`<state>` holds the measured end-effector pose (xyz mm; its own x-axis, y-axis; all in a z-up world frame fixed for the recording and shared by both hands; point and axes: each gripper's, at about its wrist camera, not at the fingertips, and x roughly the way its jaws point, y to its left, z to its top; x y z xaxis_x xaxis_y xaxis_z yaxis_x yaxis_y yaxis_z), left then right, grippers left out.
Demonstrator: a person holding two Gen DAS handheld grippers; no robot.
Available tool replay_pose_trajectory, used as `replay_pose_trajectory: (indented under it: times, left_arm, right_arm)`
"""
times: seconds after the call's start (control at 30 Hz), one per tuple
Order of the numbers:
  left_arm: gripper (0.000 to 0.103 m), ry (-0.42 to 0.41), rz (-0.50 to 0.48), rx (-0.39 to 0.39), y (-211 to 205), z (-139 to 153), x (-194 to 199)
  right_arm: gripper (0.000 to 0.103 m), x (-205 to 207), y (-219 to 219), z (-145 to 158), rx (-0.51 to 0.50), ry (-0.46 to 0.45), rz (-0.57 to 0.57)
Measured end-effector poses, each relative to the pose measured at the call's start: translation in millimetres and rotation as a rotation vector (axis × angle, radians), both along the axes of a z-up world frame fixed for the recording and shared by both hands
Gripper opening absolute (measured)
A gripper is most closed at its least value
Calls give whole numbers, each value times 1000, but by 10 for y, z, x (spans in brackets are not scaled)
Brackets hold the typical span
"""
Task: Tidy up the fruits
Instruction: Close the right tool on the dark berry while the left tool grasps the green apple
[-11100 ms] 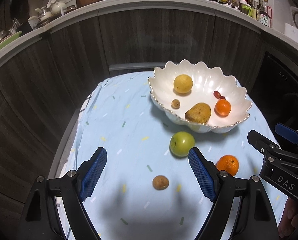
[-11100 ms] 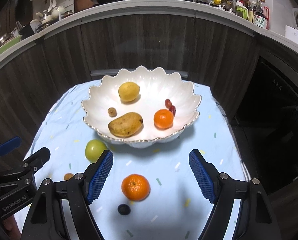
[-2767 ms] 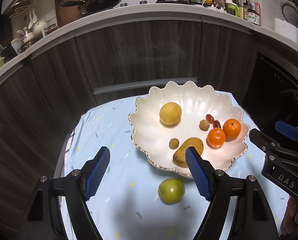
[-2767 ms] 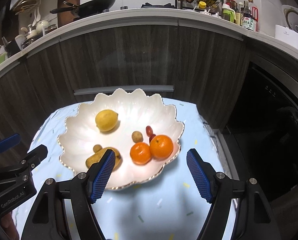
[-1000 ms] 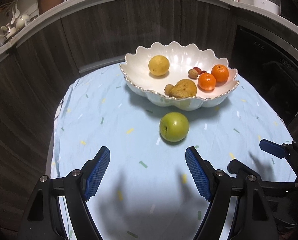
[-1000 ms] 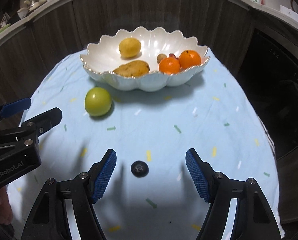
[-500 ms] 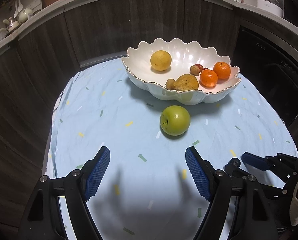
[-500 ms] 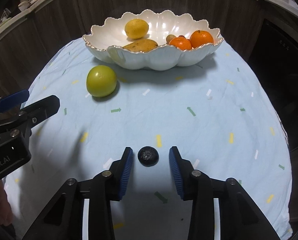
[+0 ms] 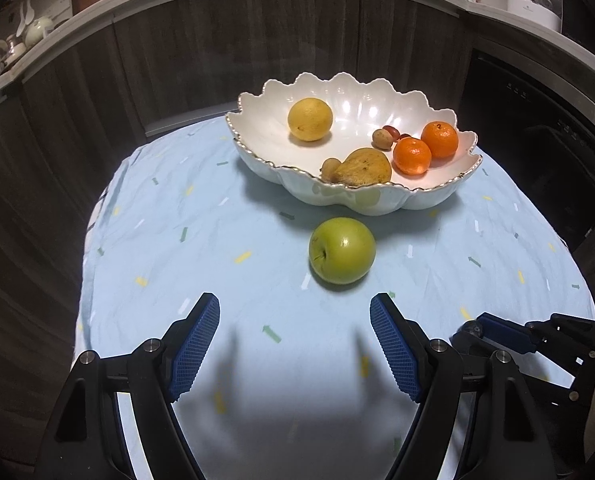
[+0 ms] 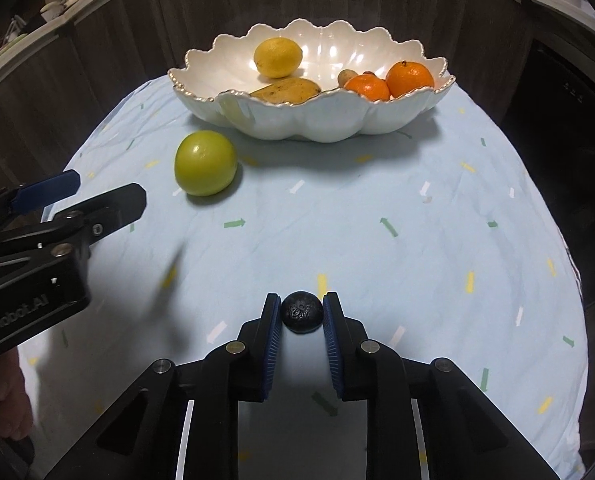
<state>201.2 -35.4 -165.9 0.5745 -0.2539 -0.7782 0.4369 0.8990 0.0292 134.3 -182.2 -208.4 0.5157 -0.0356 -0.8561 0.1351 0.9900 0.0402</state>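
Right wrist view: the right gripper (image 10: 301,314) is squeezing a small dark round fruit (image 10: 301,312) between its blue pads, low over the light blue tablecloth (image 10: 377,200). At ten o'clock the green apple (image 10: 205,163) is lying just beside the scalloped white bowl (image 10: 317,120). The left gripper (image 9: 295,342) is hovering with its jaws spread wide, holding nothing.

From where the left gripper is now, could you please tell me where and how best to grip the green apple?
Grip the green apple across its widest middle, coming straight forward with the left gripper, whose jaws stand open wider than the fruit. It is round and smooth, its stem dimple faces left, and the white bowl sits just behind, so avoid overshooting.
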Motion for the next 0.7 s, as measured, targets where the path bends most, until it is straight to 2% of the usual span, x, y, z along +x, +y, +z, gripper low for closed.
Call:
replay_pose_trajectory:
  times: [0.4, 0.7]
  left_arm:
    - [76, 36, -67, -26, -241, -181, 247]
    - [62, 56, -100, -22, -409, -306, 395]
  right_arm:
    - [23, 135, -228, 78, -27, -39, -61]
    - [23, 219, -328, 87, -29, -49, -84]
